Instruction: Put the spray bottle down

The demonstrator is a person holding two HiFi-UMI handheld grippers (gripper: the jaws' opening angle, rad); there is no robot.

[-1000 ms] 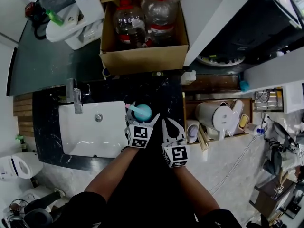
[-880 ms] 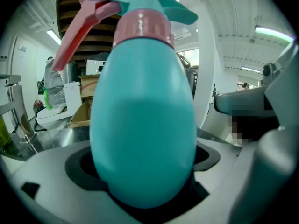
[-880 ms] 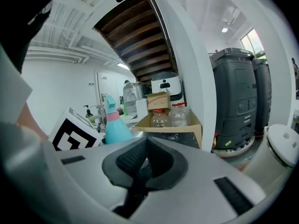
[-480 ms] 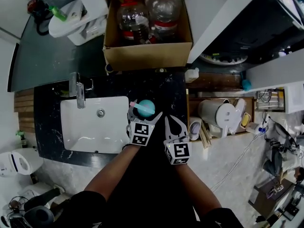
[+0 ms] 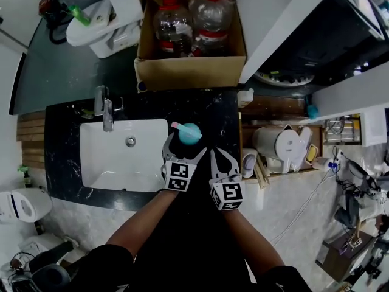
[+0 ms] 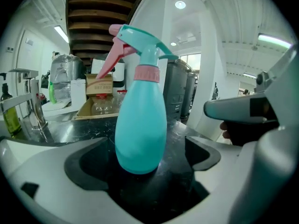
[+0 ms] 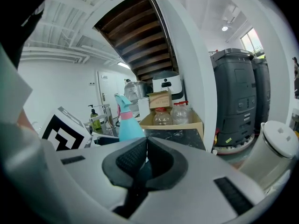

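Observation:
A teal spray bottle (image 5: 189, 132) with a pink trigger stands upright on the black counter (image 5: 216, 117), just right of the sink. My left gripper (image 5: 184, 146) is open right behind it. In the left gripper view the spray bottle (image 6: 140, 125) rests on the counter between the spread jaws of that gripper (image 6: 145, 167), with a gap on each side. My right gripper (image 5: 222, 157) hangs beside the left one, to the bottle's right, shut on nothing. The right gripper view shows that gripper (image 7: 145, 148) with pads touching and the bottle (image 7: 127, 125) off to the left.
A white sink basin (image 5: 115, 157) with a chrome tap (image 5: 104, 108) lies left of the bottle. An open cardboard box (image 5: 188, 72) holding large plastic bottles stands behind it. A lower shelf at the right holds a white kettle (image 5: 273, 148) and small items.
The left gripper has drawn back a little from the bottle, which stays standing on the counter. The right gripper holds its place, shut.

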